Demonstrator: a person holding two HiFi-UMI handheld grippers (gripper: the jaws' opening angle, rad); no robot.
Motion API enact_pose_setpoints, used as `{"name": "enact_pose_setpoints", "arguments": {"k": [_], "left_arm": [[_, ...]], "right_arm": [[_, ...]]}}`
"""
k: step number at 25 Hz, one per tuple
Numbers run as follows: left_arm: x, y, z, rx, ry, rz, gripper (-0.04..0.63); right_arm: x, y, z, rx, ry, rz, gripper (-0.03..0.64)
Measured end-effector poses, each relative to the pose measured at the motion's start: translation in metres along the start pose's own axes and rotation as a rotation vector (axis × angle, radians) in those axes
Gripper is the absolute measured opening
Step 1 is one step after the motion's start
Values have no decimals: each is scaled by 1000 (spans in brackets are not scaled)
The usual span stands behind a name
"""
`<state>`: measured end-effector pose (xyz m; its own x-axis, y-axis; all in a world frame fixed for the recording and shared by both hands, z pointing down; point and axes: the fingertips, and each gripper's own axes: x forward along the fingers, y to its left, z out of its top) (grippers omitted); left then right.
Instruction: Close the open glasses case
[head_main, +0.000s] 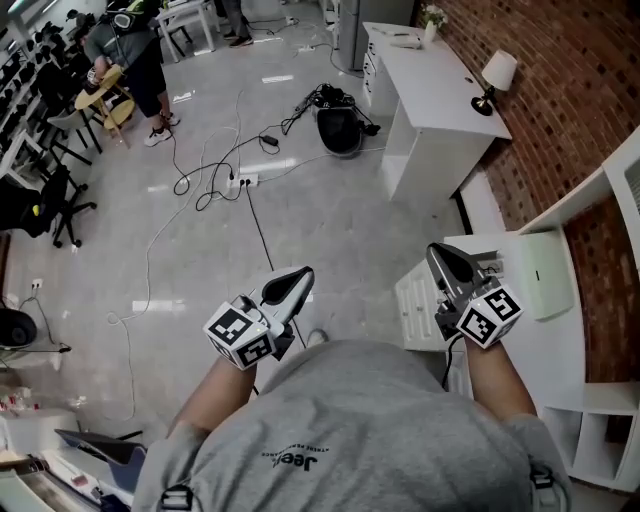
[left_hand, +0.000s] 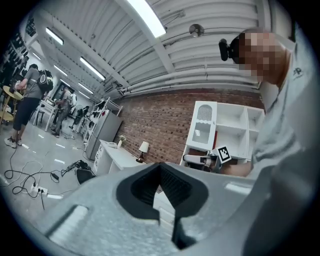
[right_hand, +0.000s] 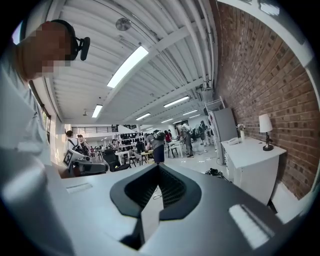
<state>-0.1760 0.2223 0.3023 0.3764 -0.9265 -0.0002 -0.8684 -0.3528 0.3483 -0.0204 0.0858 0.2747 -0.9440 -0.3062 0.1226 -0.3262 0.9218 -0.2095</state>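
Left gripper (head_main: 297, 281) and right gripper (head_main: 441, 258): jaws closed, empty. Left is above the grey floor (head_main: 330, 220), right at the white desk (head_main: 545, 350) by the brick wall (head_main: 570, 90). Glasses case: not discernible.

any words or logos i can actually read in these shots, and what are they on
"Jeep": on the grey shirt, upside down in the head view.
Small print line beside it on the shirt: too small to read.
Left gripper and right gripper: square marker patterns only, no words.
Nothing else is readable in any view.
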Motion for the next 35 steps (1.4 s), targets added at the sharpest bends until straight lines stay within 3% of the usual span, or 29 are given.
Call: {"name": "enact_pose_setpoints", "arguments": {"k": [8, 14, 21, 24, 28, 35], "left_arm": [[38, 83, 37, 9, 33, -29, -2], [66, 121, 51, 14, 34, 1, -2], [119, 137, 49, 2, 53, 94, -2], [148, 145, 45, 16, 53, 164, -2], [175, 145, 40, -30, 8, 241, -2], [185, 157, 47, -17, 2, 240, -2]], "right_arm": [[75, -38, 18, -1, -6, -48, 6], [106, -72, 25, 9, 8, -42, 6], [123, -140, 32, 32, 28, 25, 6], [129, -170, 30, 0, 40, 73, 6], [137, -194, 29, -65, 70, 146, 6], [167, -200, 38, -87, 53, 153, 6]]}}
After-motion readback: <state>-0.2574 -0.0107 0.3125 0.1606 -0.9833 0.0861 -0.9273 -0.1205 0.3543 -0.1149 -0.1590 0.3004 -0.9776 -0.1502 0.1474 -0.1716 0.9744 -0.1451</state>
